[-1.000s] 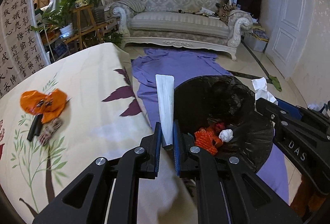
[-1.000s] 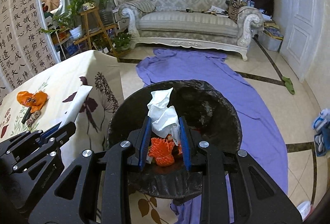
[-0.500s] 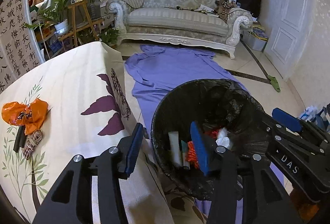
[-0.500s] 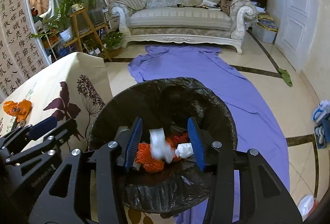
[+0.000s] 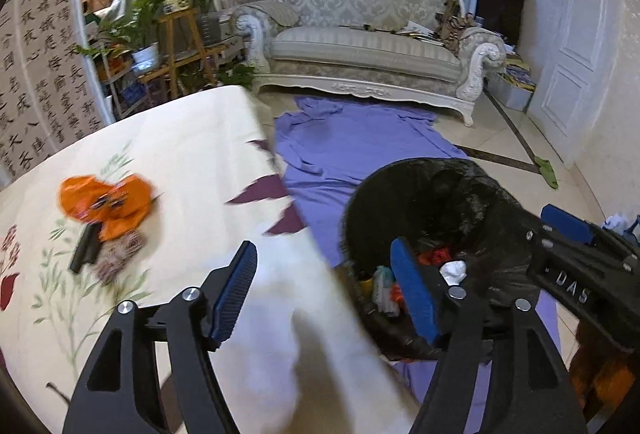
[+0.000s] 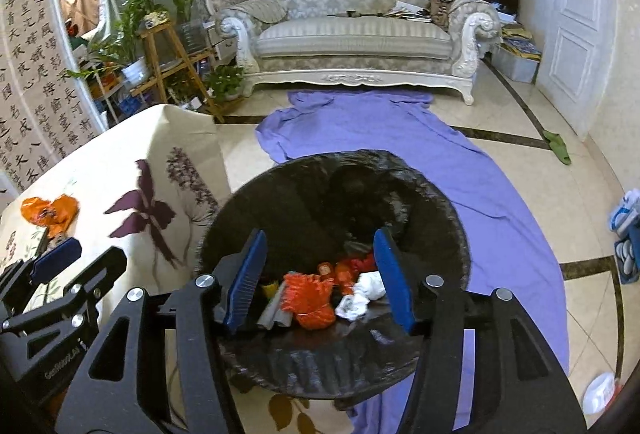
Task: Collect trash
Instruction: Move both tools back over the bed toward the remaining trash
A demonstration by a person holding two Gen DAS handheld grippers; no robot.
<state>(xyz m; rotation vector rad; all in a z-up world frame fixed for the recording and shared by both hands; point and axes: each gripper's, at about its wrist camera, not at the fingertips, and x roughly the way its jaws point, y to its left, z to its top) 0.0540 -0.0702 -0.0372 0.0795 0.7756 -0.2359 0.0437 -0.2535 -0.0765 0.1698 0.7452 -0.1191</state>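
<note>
Both the left hand-held gripper (image 5: 326,290) and right hand-held gripper (image 6: 320,274) are opening, empty, over the black-lined bin (image 6: 304,194) beside the surface (image 5: 180,162) edge, which holds orange netting (image 6: 310,300), white tissue (image 6: 362,294) and wrappers.

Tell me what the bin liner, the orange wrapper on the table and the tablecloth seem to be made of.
Bin liner: thin black plastic film by the look, glossy and crinkled along the rim.
Orange wrapper: probably plastic or foil film, since it is crumpled into sharp folds with some sheen; blur leaves this open.
Tablecloth: looks like matte woven fabric, cream with printed leaves, draping softly over the table edge.
</note>
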